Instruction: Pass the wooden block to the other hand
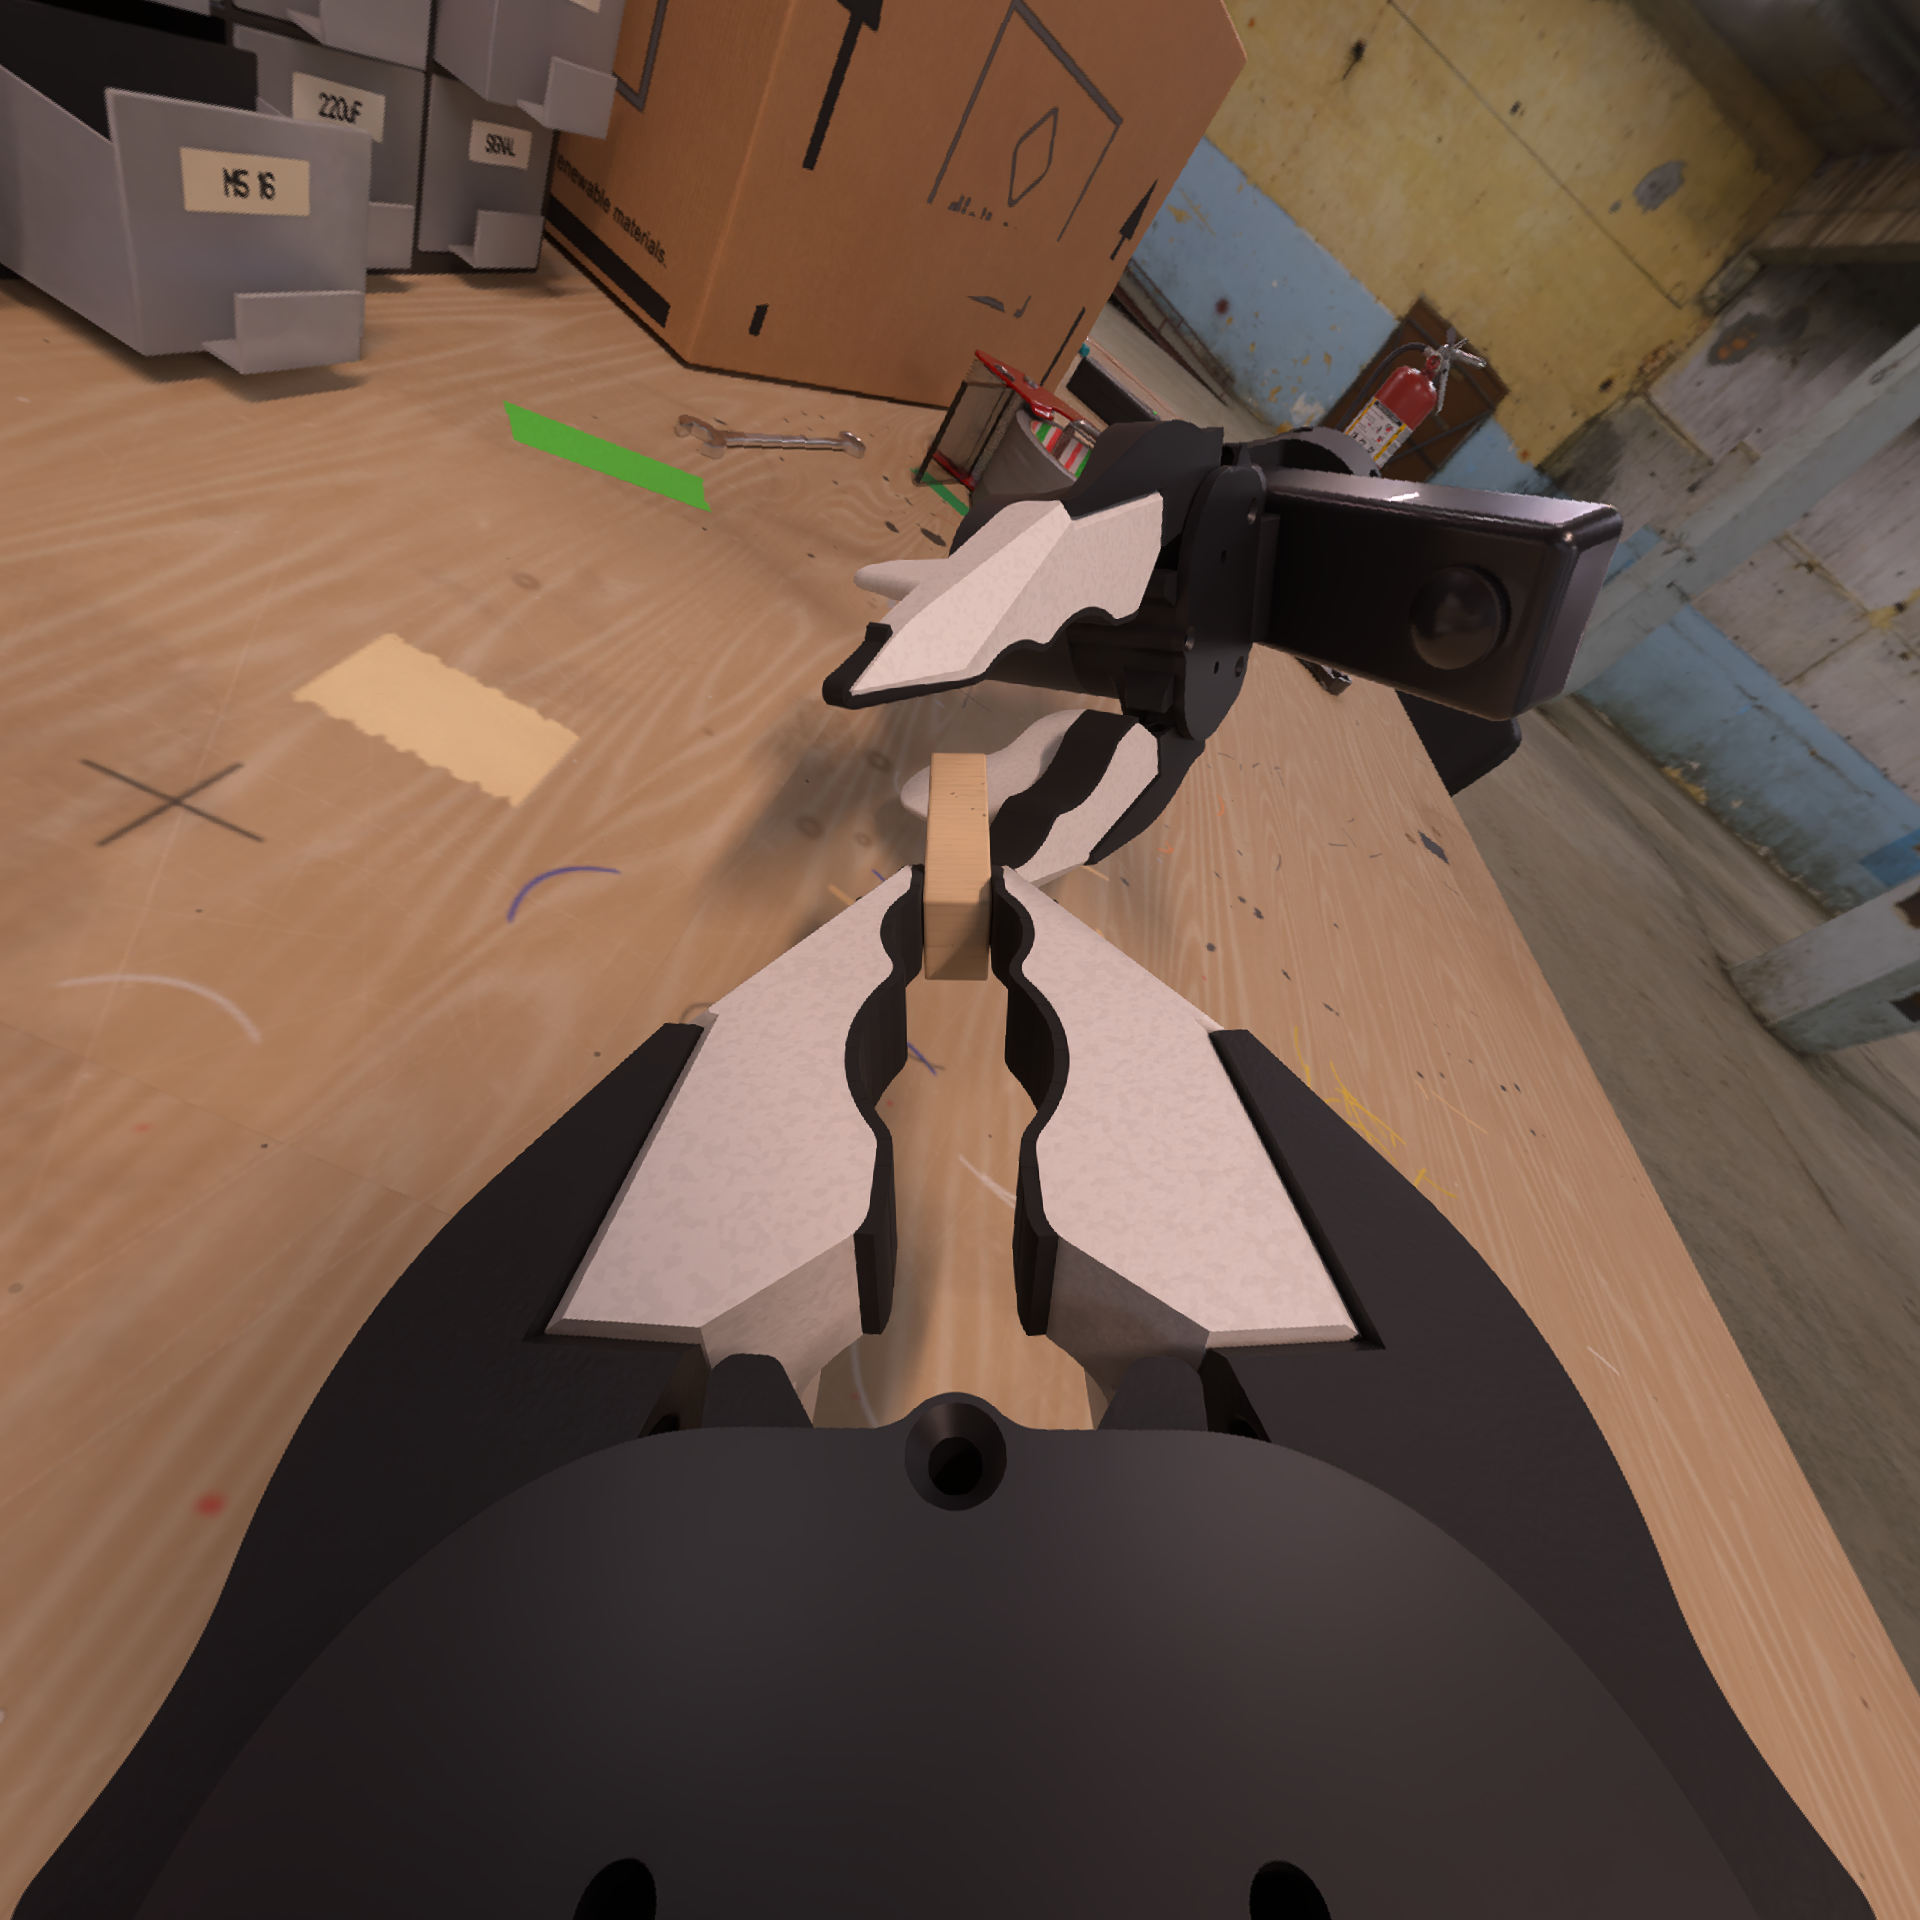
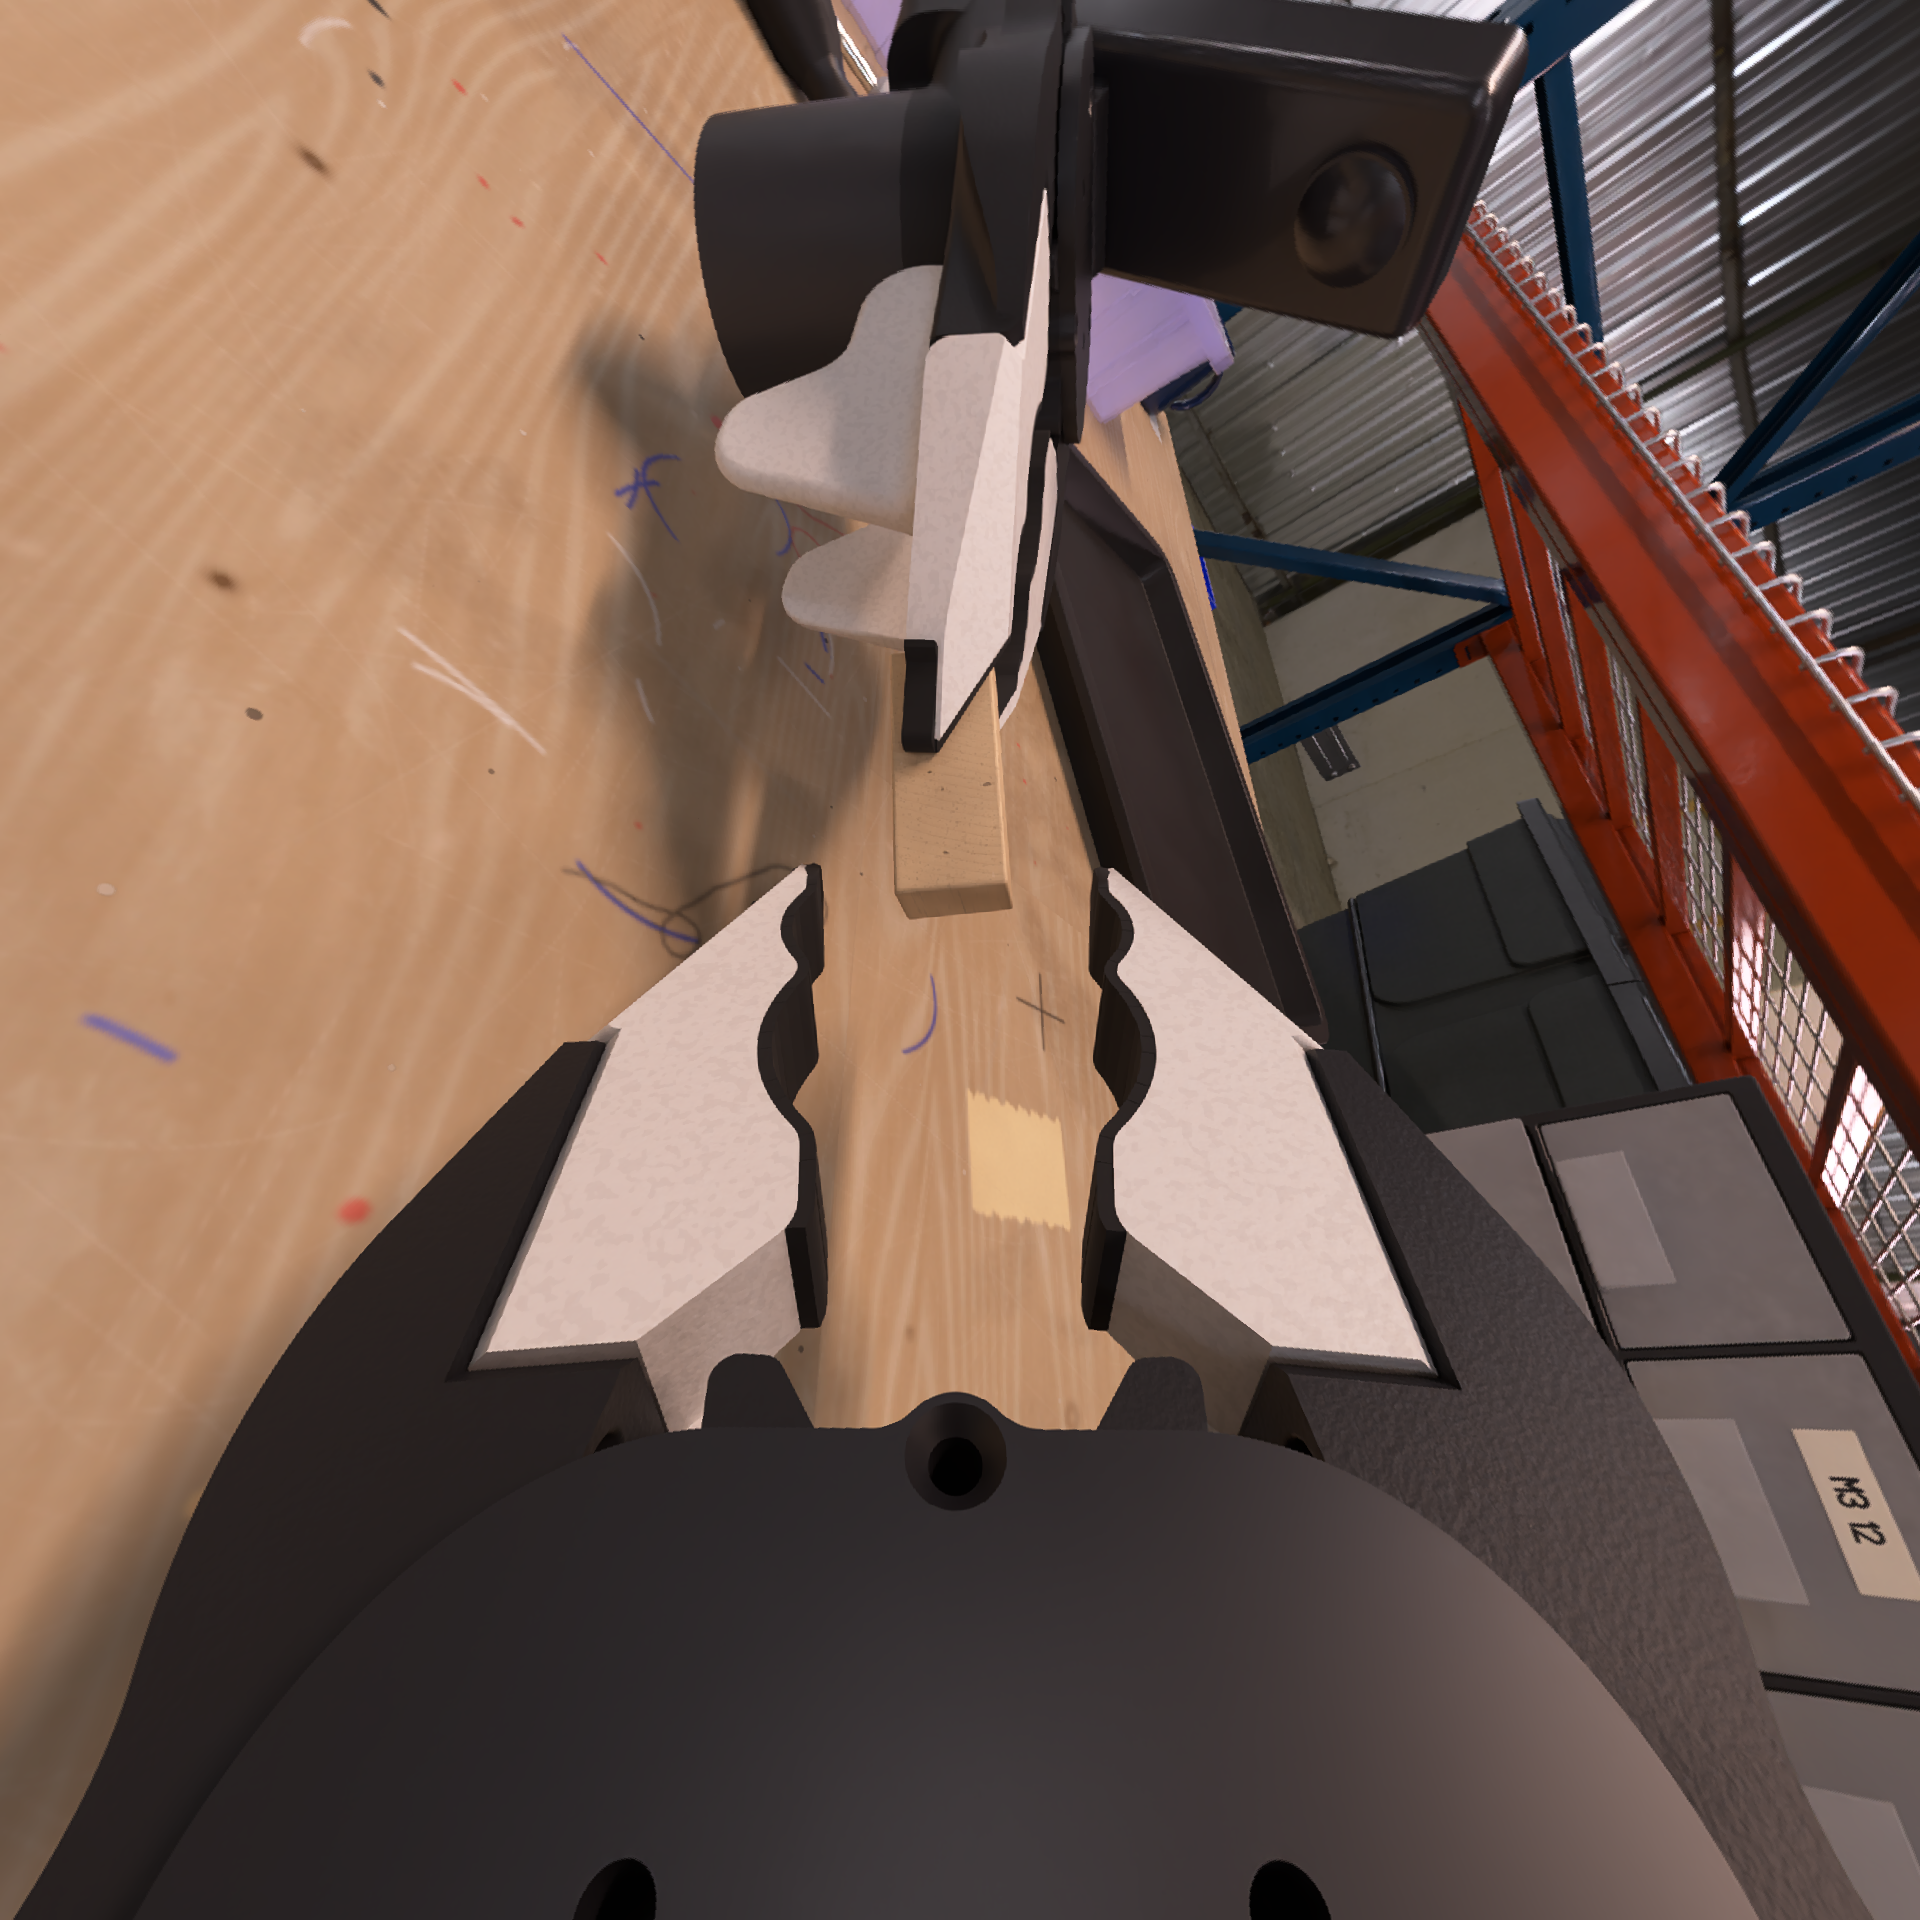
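Note:
A small pale wooden block [image 1: 956, 831] is held upright above the wooden table [image 1: 312, 1039]. My left gripper [image 1: 956, 896] is shut on the block's near end. My right gripper [image 1: 891, 732] faces it from the upper right, open, with one finger on each side of the block's far end. In the right wrist view, the right gripper [image 2: 956, 881] is open and the block's [image 2: 951, 831] end sits just between its fingertips, touching neither. There the left gripper [image 2: 954, 717] grips the block from the far side.
Grey labelled bins [image 1: 208, 208] and a cardboard box [image 1: 883, 177] stand at the back. Green tape [image 1: 603, 457], a wrench [image 1: 769, 442] and a tan patch [image 1: 436, 717] lie on the table. The table edge [image 1: 1558, 987] runs along the right. More grey bins [image 2: 1714, 1247] show in the right wrist view.

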Robot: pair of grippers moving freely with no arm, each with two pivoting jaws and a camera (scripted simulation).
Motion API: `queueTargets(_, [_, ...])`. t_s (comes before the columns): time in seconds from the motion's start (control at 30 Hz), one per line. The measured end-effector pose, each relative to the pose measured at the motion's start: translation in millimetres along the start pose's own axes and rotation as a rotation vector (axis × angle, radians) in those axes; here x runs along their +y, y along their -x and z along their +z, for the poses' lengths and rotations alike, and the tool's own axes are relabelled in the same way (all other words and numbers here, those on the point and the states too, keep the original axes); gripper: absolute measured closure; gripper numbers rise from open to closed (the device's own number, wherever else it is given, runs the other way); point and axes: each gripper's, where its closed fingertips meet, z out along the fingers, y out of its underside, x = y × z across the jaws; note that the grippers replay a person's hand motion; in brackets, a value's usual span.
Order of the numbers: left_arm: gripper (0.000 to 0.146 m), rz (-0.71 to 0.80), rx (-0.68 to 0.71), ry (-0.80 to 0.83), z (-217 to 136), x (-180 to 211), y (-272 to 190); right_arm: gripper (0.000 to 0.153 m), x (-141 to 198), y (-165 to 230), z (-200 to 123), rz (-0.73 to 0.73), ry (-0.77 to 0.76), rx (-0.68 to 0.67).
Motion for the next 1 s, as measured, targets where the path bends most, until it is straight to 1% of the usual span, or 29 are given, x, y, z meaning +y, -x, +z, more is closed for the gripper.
queueTargets(0.07, [0.135,-0.007,0.01,0.004,0.7,0.7,-1.4,0.104,-1.3,1.2,-0.3,-0.014,-0.005,-0.002])
queueTargets(0.27, [0.135,-0.02,0.026,0.012,2.3,2.3,-3.8,0.122,-4.3,3.3,-1.1,-0.05,-0.016,-0.001])
queueTargets(0.43, [0.135,-0.022,0.024,0.014,2.5,2.6,-3.4,0.131,-3.9,3.7,-1.1,-0.061,-0.009,-0.002])
queueTargets(0.63, [0.135,-0.03,0.017,0.003,2.2,0.8,-2.2,0.132,-3.1,2.1,-0.6,-0.043,-0.007,-0.002])
queueTargets(0.73, [0.114,-0.019,0.006,-0.003,1.1,-0.5,-0.5,0.132,-3.5,1.5,-1.3,-0.03,-0.008,-0.003])
queueTargets(1.0, [0.099,0.041,-0.027,-0.019,-5.1,-6.6,-0.2,0.132,-3.0,-2.1,-2.0,0.004,-0.013,0.003])
